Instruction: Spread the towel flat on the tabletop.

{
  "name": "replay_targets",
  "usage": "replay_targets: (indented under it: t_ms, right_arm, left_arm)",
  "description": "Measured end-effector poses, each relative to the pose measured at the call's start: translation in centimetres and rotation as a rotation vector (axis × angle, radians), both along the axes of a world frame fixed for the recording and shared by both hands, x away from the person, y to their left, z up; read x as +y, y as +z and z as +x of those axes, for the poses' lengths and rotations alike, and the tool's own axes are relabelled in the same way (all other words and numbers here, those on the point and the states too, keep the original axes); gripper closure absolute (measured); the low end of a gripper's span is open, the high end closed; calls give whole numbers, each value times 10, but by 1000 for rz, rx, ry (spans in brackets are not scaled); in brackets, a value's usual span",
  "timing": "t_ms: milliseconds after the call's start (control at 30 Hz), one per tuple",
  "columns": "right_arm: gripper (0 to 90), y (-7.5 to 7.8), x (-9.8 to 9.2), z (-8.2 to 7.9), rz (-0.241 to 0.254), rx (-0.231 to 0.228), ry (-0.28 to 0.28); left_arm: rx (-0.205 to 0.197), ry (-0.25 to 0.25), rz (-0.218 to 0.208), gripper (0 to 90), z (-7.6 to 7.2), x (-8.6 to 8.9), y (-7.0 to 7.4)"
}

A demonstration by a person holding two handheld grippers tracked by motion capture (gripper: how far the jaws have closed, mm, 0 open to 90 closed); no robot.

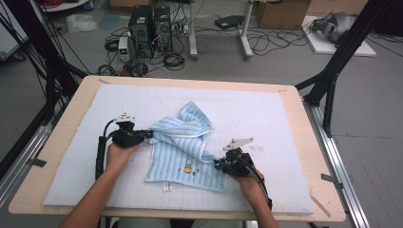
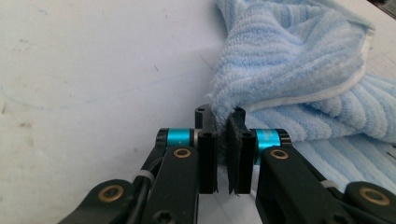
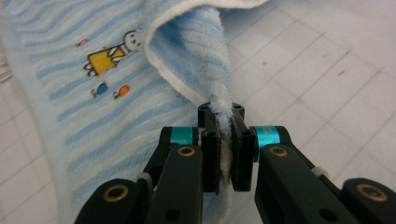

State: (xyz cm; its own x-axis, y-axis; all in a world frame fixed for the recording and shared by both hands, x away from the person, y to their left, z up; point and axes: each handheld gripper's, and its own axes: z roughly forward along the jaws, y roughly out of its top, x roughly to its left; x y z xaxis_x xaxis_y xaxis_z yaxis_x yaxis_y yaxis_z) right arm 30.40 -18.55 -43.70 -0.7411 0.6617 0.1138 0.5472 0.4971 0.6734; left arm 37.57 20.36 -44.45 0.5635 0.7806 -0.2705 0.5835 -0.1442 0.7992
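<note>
A light blue striped towel point(image 1: 183, 147) with a small cartoon figure lies crumpled on the pale mat point(image 1: 266, 109). My left gripper point(image 1: 151, 134) is at the towel's left side, shut on a pinched edge of the towel point(image 2: 289, 60). My right gripper point(image 1: 216, 165) is at the towel's right corner. In the right gripper view the towel point(image 3: 116, 93) has a white-edged fold clamped between the pads, and the cartoon figure point(image 3: 112, 52) shows beyond them. Both hands rest low on the mat.
The mat covers a wooden table point(image 1: 71, 109) with rounded corners. A small white tag point(image 1: 167, 187) lies on the mat near the towel's front edge. Computers point(image 1: 149, 28), cables and black frame legs point(image 1: 337, 57) stand on the floor behind the table.
</note>
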Motion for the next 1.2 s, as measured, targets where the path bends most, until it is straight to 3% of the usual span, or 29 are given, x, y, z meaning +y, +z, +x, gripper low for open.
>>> replay_targets:
  t_ms: [100,167,233,267,333,367,433,500,600,833,967,1200]
  right_arm:
    - [855,1,0,-8,0,7,27]
    - [854,2,-1,-11,4,9,31]
    - [834,2,-2,-11,9,2,23]
    - [771,2,-2,-11,13,1,14]
    - [516,2,-5,-7,48,-2,-37]
    - [473,3,-7,-6,69,8,-61]
    - [400,5,-11,-6,83,-20,-103]
    - [372,7,-16,-5,104,-37,-119]
    - [318,8,-22,-4,129,-50,-147]
    - [314,8,-30,-3,146,-54,-173]
    - [314,7,-31,-2,146,-55,-178]
    - [308,7,-32,-1,144,-55,-183]
  left_arm:
    - [4,-26,34,839,-9,2,3]
    - [29,-45,65,835,-13,2,3]
    - [22,-38,83,771,-16,2,4]
    - [2,-21,83,697,-17,1,6]
    - [-49,11,87,531,-18,-1,9]
    - [-63,15,81,471,-18,-2,11]
    - [-92,-21,81,419,-18,-7,18]
    - [-147,-41,93,416,-19,-14,25]
    - [-196,-72,66,413,-18,-25,37]
    - [-254,-131,36,411,-15,-50,59]
    - [-245,-184,33,413,-11,-65,61]
    - [-173,-271,97,413,1,-100,49]
